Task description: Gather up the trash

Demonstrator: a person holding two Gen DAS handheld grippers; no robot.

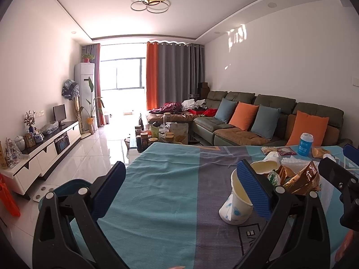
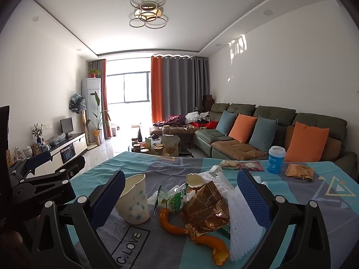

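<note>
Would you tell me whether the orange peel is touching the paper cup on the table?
Apart. The right wrist view shows a strip of bare cloth between the orange peel and the paper cup.

The right gripper point(image 2: 179, 192) is hanging wide open over the tablecloth point(image 2: 134, 168). A paper cup point(image 2: 134, 199) is leaning beside its left finger, while gold wrapper point(image 2: 206, 208) and orange peel point(image 2: 172, 224) are lying between its fingers.

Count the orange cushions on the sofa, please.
2: one orange cushion between the two blue cushions, another at the sofa's right end. Others may be hidden.
</note>
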